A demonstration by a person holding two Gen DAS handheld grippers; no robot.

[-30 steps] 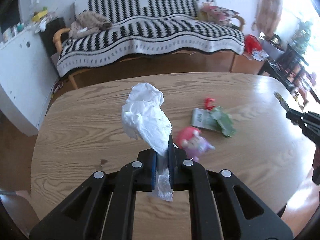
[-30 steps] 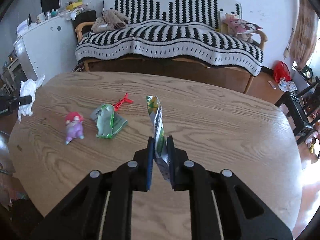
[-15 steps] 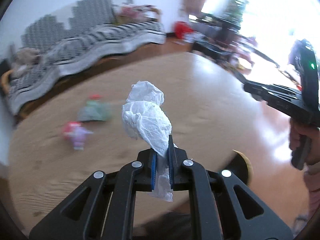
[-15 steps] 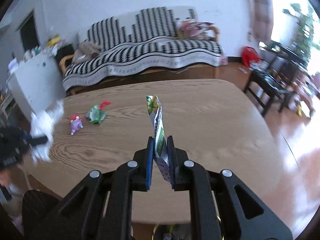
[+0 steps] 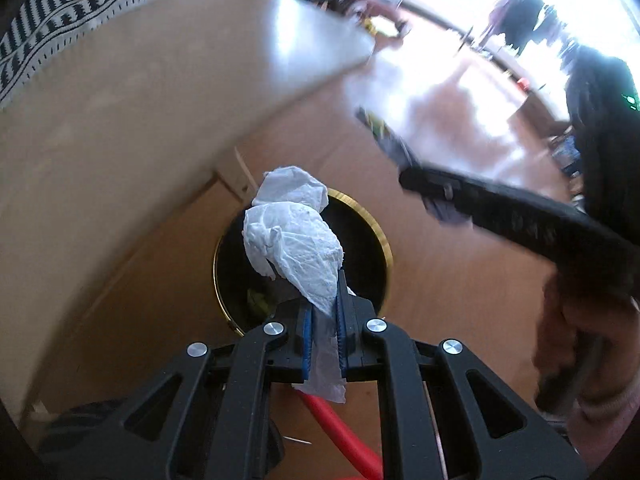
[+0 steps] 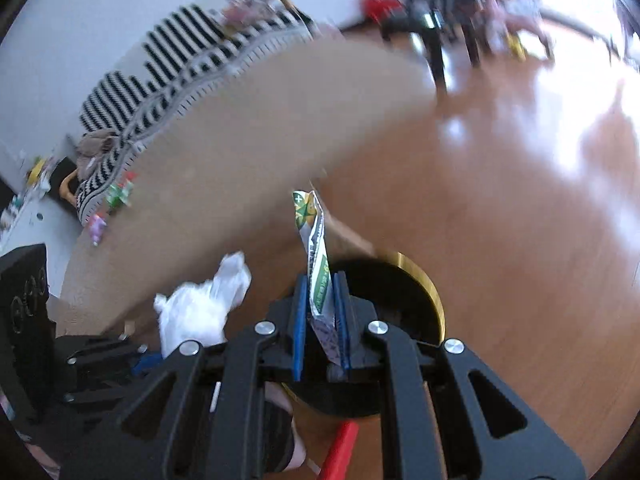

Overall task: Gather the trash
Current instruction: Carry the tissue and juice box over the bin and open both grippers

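Trash fills both of our tools: our left tool is clenched on a crumpled white tissue, whose bulk stands up past the blue pads while a thin tail hangs out behind them. Our right tool is clamped on a flattened green-and-white wrapper, which stands upright and edge-on between its pads. Both tools point steeply down at a round black bin with a gold rim, standing on the wooden floor just beside the edge of the wooden bench. In the left wrist view the tissue hangs above the bin's mouth, and something greenish lies inside. In the right wrist view the wrapper sits over the bin as well, with the tissue and our left tool just to its left. More litter, a small pink-and-red toy figure and a green packet, lies on the far end of the bench. A striped sofa stands beyond it. Both views are blurred.
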